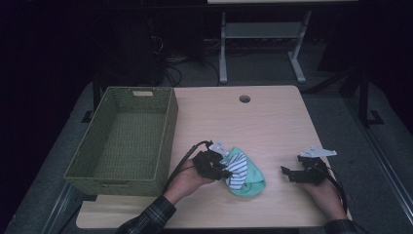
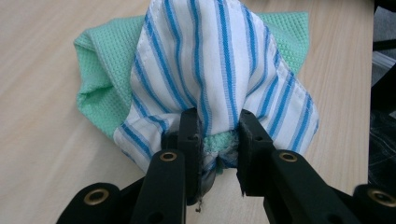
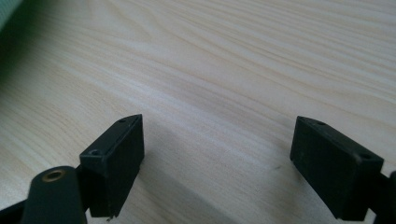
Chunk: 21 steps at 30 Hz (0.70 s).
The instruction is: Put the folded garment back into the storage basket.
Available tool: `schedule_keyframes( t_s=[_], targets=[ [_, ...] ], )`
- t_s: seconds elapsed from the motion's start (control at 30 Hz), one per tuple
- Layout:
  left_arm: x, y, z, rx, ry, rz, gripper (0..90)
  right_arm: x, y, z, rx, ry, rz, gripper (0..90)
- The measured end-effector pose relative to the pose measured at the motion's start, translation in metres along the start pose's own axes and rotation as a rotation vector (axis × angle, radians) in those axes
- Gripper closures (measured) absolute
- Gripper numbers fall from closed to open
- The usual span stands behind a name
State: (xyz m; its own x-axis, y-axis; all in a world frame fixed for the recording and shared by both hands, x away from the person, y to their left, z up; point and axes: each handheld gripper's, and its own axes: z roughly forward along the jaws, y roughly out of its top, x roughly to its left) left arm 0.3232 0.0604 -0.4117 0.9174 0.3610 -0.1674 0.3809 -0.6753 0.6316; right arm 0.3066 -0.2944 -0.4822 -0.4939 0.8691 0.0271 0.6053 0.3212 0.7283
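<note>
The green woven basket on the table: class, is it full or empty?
Empty. In the high view the green woven basket shows its bare woven floor; the bunched striped cloth lies outside it on the table.

A light wood counter (image 1: 272, 117) has a round cable hole (image 1: 244, 99) near its far edge. A green woven basket (image 1: 168, 131) sits empty on the left side, and a grey-legged table frame (image 1: 223, 48) stands behind on the dark floor.
</note>
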Motion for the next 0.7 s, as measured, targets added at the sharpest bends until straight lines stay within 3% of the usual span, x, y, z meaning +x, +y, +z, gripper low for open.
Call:
schedule_keyframes(
  t_s=[0.3,0.7],
  targets=[
    [0.004,0.005,-0.029,-0.031,0.025,-0.015,73.6,0.0,0.0,0.0,0.0,0.0,0.001,17.1],
    [0.02,0.008,-0.076,-0.063,0.104,-0.031,73.6,0.0,0.0,0.0,0.001,-0.002,0.0,16.8]
  ],
)
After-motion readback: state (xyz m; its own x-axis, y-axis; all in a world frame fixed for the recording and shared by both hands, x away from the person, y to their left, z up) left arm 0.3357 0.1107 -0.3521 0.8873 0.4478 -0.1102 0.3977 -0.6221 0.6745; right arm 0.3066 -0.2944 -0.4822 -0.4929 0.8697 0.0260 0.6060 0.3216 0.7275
